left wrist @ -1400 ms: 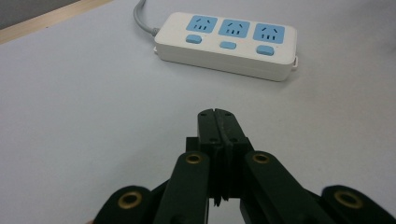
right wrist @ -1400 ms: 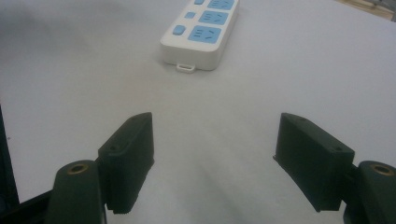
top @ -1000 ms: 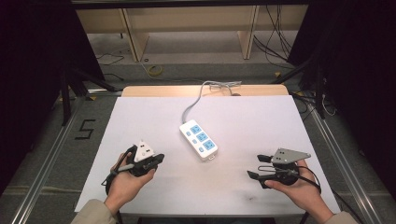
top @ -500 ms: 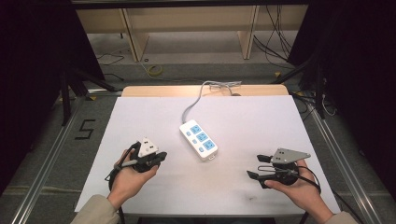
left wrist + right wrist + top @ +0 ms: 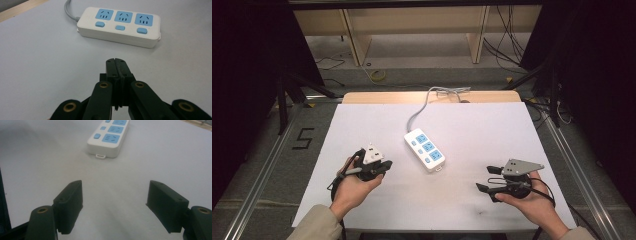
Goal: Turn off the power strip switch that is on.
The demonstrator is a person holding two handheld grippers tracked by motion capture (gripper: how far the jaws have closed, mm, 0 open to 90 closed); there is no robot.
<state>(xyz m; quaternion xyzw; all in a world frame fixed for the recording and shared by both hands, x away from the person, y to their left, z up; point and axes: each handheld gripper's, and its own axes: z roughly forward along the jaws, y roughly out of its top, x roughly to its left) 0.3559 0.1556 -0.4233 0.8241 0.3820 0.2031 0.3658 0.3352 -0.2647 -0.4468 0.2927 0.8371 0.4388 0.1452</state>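
Even overhead light, dark surroundings, soft shadows, slightly blurred close views.

- Looks like a lab or test room set up for recording.
- White sheet laid over a wooden table at centre.
- Aluminium frame rails at 9 and 3 o'clock.
- Number 5 marked on grey floor at 9 o'clock.
- Loose cables and plain wooden shelving at 12 o'clock; dark curtains on both sides.

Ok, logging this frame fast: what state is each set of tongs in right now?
Left tongs: closed, holding nothing, aimed at the power strip.
Right tongs: open, holding nothing.
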